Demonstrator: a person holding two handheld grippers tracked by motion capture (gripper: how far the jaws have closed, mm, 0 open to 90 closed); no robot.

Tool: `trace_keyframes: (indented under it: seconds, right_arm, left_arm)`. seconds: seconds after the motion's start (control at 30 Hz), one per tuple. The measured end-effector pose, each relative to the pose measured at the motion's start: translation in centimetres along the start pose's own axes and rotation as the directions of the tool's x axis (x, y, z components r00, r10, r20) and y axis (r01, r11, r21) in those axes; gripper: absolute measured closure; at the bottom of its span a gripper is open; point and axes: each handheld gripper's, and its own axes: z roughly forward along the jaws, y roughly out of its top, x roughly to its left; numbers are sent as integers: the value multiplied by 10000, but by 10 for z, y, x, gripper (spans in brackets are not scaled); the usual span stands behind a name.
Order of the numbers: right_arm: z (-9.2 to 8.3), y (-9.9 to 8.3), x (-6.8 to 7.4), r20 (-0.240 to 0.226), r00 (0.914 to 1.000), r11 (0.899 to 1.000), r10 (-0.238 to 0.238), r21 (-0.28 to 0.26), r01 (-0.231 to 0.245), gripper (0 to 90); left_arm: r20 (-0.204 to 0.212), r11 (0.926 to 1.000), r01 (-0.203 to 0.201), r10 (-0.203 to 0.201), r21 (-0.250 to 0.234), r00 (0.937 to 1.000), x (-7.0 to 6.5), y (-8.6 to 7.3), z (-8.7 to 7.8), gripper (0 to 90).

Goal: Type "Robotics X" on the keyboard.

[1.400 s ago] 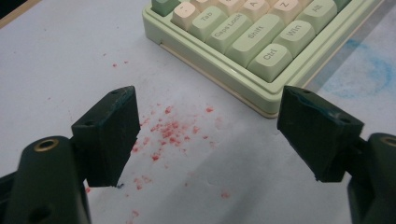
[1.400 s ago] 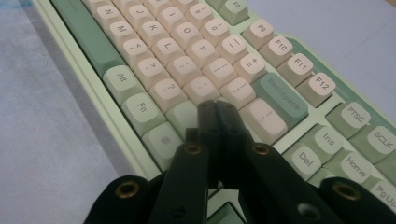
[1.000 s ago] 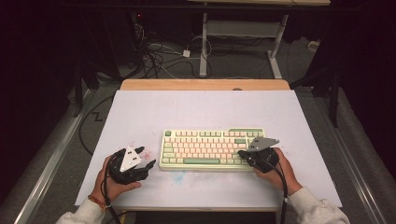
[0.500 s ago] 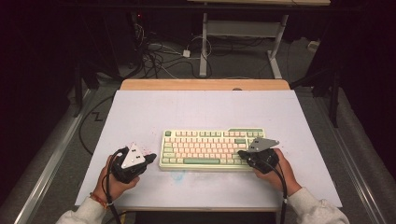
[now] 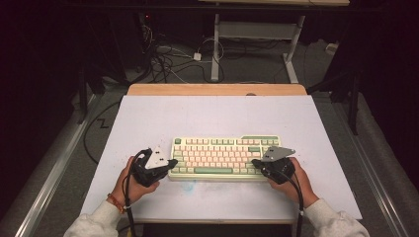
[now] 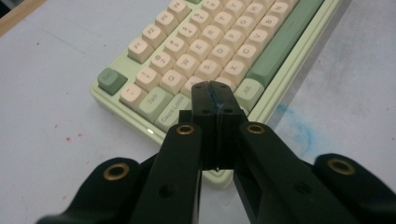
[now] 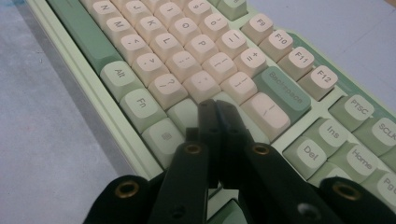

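Keyboard (image 5: 225,158), green-cased with cream and green keycaps, lying flat on the white table top (image 5: 212,116), in the near half and roughly centred, long side parallel to the near edge. Seen close in the left gripper view (image 6: 201,51) with Tab, Caps Lock and the long green space bar readable; in the right gripper view (image 7: 187,60) with Backspace, Fn, Alt and the F-keys.

Left gripper (image 5: 170,163) at the keyboard's left end, tips over the bottom-left corner keys; jaws clenched flat together with nothing between them, just closed from a wider stance. In its own view (image 6: 215,93) joined tips hang above the keys beside the Alt key; contact with a keycap not clear.

Right gripper (image 5: 255,163) at the keyboard's right end, jaws likewise pressed together and empty. In its own view (image 7: 215,112) tips sit over the green keys below Backspace, near the Fn key; touching or hovering cannot be told.

A hand behind each gripper, light sleeves entering from the near edge. Faint blue smudge (image 6: 296,128) on the table just in front of the keyboard. Wooden strip (image 5: 217,89) along the far edge; cables (image 5: 168,59) on the floor beyond.
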Motion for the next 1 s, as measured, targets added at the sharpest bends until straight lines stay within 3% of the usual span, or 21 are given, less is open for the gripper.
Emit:
trace_keyframes:
  seconds: [0.57,1.0]
  right_arm:
    - [0,0,0,41,10000,10000,-36,-15,36,899]
    - [0,0,1,56,10000,10000,-82,0,82,899]
  left_arm:
    - [628,9976,-568,542,404,9966,-4,30,33,871]
    - [923,9951,-731,667,670,9935,-2,38,45,871]
